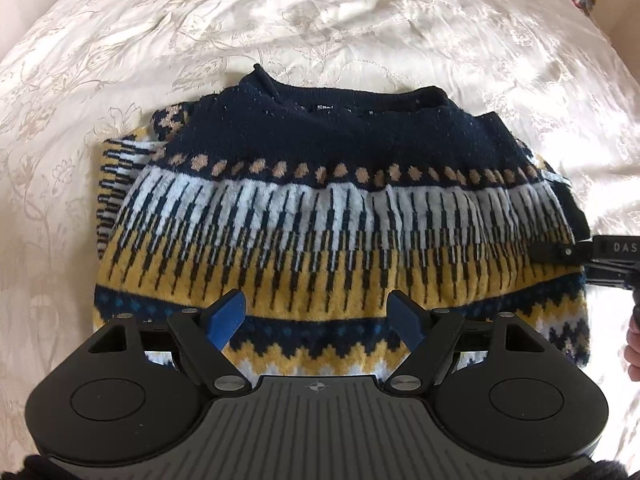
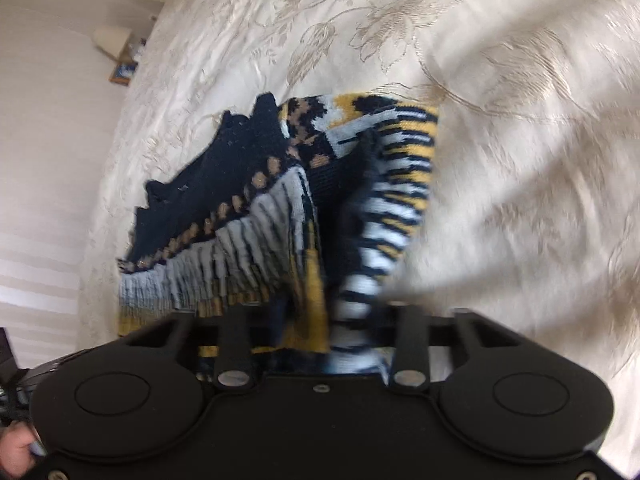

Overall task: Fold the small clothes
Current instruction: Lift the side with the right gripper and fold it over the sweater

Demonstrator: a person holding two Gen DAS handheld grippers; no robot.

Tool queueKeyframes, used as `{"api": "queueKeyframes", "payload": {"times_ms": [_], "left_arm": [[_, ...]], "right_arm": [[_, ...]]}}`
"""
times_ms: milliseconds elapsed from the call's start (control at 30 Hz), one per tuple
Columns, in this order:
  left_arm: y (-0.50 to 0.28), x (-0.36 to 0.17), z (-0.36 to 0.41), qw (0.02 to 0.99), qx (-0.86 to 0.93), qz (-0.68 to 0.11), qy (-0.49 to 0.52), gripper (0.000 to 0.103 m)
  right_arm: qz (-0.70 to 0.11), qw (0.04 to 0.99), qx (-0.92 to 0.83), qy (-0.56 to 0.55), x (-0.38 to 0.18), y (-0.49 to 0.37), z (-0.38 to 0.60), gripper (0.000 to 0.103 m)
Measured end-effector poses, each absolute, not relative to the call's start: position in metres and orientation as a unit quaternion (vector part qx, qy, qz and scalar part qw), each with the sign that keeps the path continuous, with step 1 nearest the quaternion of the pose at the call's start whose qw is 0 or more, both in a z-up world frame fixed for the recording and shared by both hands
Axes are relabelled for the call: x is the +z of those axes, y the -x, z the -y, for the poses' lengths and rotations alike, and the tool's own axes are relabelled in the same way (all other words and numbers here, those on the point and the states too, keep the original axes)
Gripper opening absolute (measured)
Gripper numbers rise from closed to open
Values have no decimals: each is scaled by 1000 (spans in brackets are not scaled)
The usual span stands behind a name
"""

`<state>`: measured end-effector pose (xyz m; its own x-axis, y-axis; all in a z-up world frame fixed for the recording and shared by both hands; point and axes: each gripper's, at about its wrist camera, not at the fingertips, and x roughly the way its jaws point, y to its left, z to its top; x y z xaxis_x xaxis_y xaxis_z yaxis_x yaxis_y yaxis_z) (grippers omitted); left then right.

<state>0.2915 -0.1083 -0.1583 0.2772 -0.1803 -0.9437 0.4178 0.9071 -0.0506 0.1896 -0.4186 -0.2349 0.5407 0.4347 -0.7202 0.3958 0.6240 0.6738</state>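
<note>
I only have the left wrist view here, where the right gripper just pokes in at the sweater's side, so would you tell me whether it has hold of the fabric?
Observer: Its fingertips are hidden, but in the right wrist view the sweater is bunched between the right gripper fingers, so it looks clamped.
Operator: Thank you. Which part is it holding?
Observer: A striped white, navy and yellow fold, probably the sleeve, runs straight into the grip.
Operator: Is that side lying flat?
Observer: No, the sweater's edge rises off the bedspread toward the gripper; the picture is motion-blurred.
</note>
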Motion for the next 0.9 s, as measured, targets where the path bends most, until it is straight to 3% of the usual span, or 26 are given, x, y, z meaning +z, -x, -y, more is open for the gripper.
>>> {"api": "queueKeyframes", "payload": {"times_ms": [100,400,633,733,900], "left_arm": [[-301,-157,105,792,-197,-569,-103,77],[-352,-155,119,788,-229,-562,-106,77],[-370,-196,143,757,-233,-594,-138,77],[-370,-216,152,752,-239,-589,-176,85],[-374,-204,145,757,-244,-587,-152,85]], "right_arm": [[-463,775,5,-430,-227,-184,415,30],[-439,789,-24,-429,-203,-175,404,28],[-438,794,-36,-421,-188,-177,397,28],[-441,796,-43,-413,-182,-179,391,27],[-446,801,-63,-395,-168,-184,379,27]]}}
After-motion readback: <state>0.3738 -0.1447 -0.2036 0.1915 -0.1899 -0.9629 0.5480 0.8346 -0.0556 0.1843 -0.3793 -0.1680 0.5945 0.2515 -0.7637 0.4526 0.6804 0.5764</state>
